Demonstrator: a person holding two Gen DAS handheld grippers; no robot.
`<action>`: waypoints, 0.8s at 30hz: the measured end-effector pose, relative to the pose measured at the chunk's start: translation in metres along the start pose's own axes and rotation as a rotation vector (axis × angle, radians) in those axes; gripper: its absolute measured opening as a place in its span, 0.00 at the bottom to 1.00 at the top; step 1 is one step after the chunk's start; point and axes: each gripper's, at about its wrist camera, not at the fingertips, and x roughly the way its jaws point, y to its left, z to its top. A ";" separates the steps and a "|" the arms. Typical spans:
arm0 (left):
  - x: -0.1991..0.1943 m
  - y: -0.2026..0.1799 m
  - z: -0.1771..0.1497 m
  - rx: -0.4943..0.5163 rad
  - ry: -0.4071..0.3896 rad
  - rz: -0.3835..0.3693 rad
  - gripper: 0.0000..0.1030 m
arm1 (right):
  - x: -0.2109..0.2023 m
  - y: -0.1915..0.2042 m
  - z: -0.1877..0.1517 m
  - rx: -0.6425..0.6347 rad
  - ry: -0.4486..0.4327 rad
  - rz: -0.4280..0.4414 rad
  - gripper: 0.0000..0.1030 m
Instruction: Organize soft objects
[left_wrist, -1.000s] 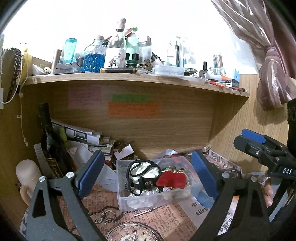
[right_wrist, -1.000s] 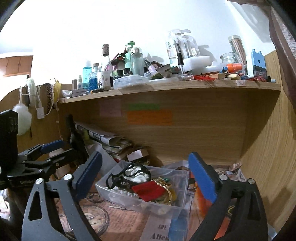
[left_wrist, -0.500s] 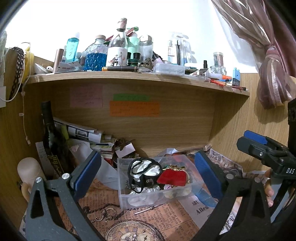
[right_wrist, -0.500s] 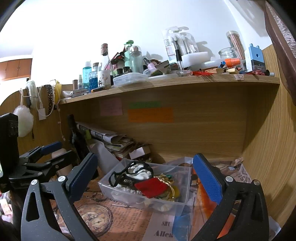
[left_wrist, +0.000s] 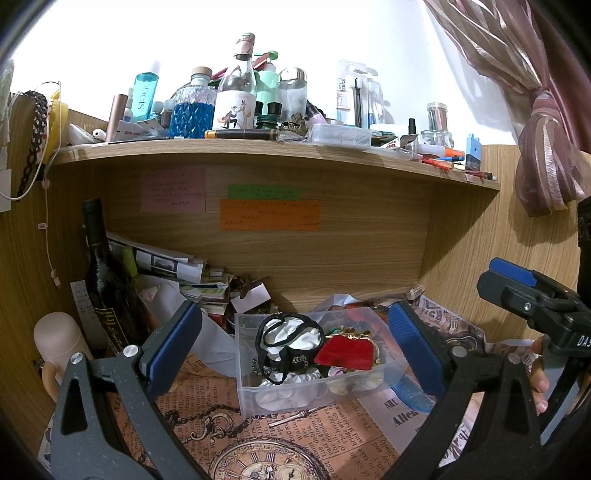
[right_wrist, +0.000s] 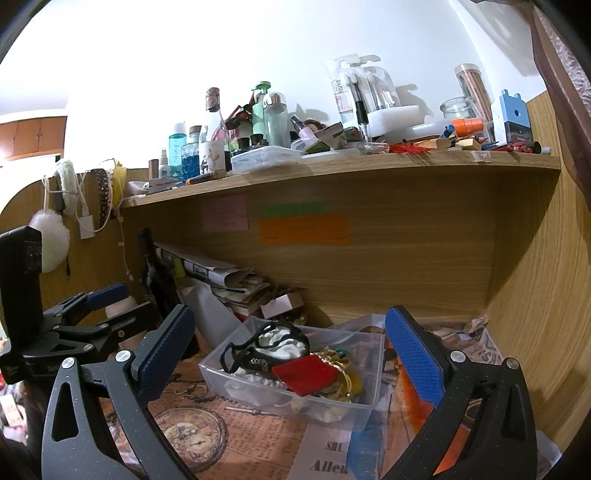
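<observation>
Since both grippers hover back from the bin with nothing in them, progress reads as early or between picks.

Left gripper (left_wrist: 291, 350): jaws spread wide, empty, aimed at the clear plastic bin (left_wrist: 317, 391) from in front; not touching it.

Right gripper (right_wrist: 288, 354): jaws also released wide, empty, near the bin's front right, apart from it.

Bin location: on the desk (left_wrist: 221, 424), on a vintage newspaper-print sheet with a clock picture, under the wooden shelf (left_wrist: 258, 149), near the back panel.

Soft things in bin: black strap or band looped over white fabric (left_wrist: 291, 336), red pouch with gold clasp (left_wrist: 347, 352) beside it, more white and pale cloth bits at the bottom. All jumbled together, not sorted.

Done, as a judgement: several soft items are already gathered in the bin; cannot tell whether that is the intended end state.

Left to do, as a judgement: no loose soft item is clearly visible on the desk near the jaws; a white pom-pom (right_wrist: 50, 240) hangs on the left wall, well apart. Contents probably need separating or tidying.

Clutter nearby: dark wine bottle (left_wrist: 105, 280) and stacked papers left of the bin; bottles crowd the shelf top.

Risk: strap could drag the pouch along if lifted.
</observation>
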 end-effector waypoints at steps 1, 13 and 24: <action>0.000 0.000 0.000 0.000 0.001 -0.002 1.00 | 0.000 0.000 0.000 0.000 -0.001 0.000 1.00; 0.002 -0.001 0.000 0.001 0.007 -0.005 1.00 | 0.000 0.001 0.000 -0.001 -0.001 0.000 1.00; 0.002 -0.001 0.001 0.002 0.009 -0.010 1.00 | 0.000 -0.001 0.000 -0.002 0.000 0.003 1.00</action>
